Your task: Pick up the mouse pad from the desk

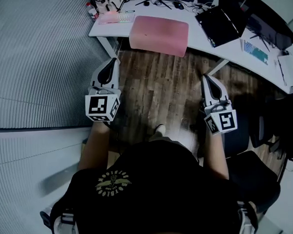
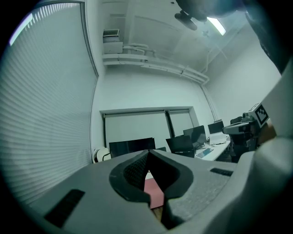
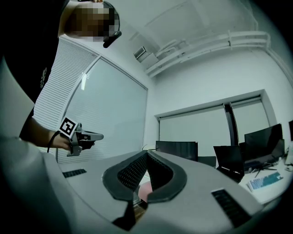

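The pink mouse pad (image 1: 159, 35) is seen lying flat at the near edge of the white surface (image 1: 201, 40), close to its left corner. An open black laptop (image 1: 223, 18) is set to the pad's right, and a keyboard (image 1: 255, 52) lies further along that edge. Short of the surface, over the wooden floor (image 1: 160, 97), the left hand-held gripper (image 1: 115, 61) and the right hand-held gripper (image 1: 205, 78) are held apart from the pad. The jaws of each are pressed together, and nothing is gripped.

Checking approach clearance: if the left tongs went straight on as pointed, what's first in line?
Likely the pink mouse pad at the desk's front edge; it shows straight ahead of the shut left tongs. Depth unclear.
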Demonstrator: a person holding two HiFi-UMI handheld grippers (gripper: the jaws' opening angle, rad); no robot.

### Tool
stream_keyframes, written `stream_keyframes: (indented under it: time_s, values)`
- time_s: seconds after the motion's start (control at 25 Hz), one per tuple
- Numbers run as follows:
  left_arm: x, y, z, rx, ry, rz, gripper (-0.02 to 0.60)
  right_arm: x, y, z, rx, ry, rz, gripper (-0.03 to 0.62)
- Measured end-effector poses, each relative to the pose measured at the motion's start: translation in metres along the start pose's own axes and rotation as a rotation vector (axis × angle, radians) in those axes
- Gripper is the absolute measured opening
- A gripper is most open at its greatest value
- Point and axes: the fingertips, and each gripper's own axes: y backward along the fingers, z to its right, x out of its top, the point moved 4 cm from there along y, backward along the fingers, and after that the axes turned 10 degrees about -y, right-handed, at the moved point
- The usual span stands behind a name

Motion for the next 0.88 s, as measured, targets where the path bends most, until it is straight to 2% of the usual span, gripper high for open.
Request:
stream_keyframes:
  time_s: [0.24,0.36,0.88]
  values:
    - [0.027,-0.038,0.004,0.013,-0.032,0.043,0.008,0.005,-0.009,0.04,-0.001,-0.014,0.032,-0.002]
    - [0.029,-0.047,0.011,0.006,-0.038,0.033,0.007,0.006,-0.016,0.054,0.0,-0.024,0.027,-0.002]
    - [-0.015,-0.054,-0.02,0.062,0.005,-0.013,0.006,-0.017,-0.058,0.065,0.025,-0.033,-0.026,-0.002]
